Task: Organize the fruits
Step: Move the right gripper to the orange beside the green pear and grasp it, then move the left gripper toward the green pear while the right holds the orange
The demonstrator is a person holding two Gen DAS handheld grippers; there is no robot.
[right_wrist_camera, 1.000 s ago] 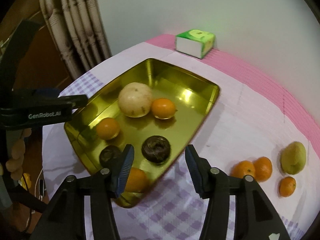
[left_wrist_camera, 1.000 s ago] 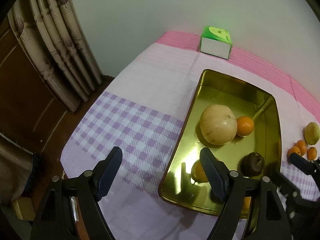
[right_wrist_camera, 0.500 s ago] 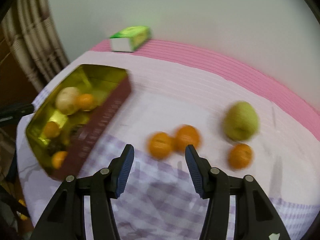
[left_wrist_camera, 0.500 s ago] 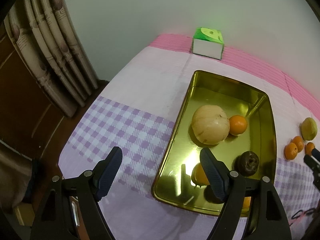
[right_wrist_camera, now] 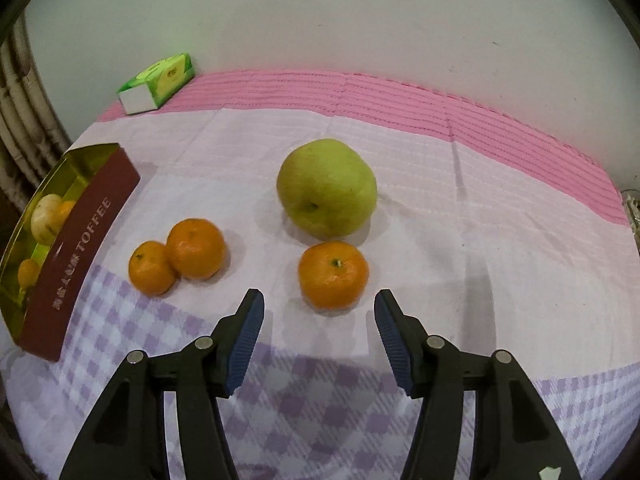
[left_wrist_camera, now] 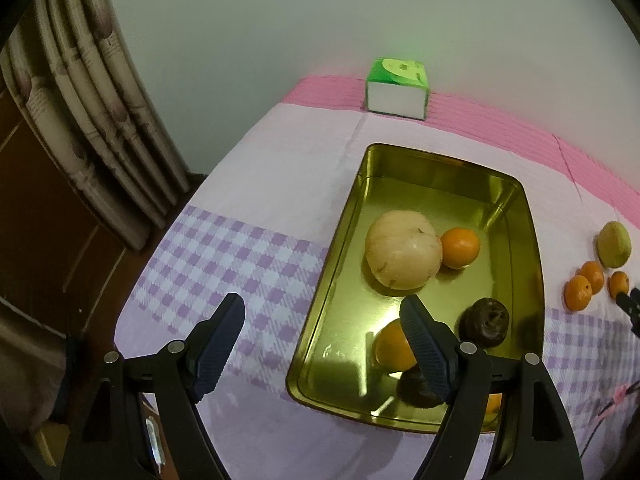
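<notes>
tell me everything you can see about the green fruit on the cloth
The green fruit is round and yellow-green, apple- or pear-like, with smooth matte skin and a few faint brown specks. It lies tipped, with a dimpled end facing the right wrist camera. It rests on the pale pink band of the tablecloth, outside the gold tin. The mandarin just in front of it looks very close, though contact cannot be told. Nothing grips it: the right gripper is open, short of it.

Plain pale wall (left_wrist_camera: 280,40), patterned curtain (left_wrist_camera: 100,120) at left.
</notes>
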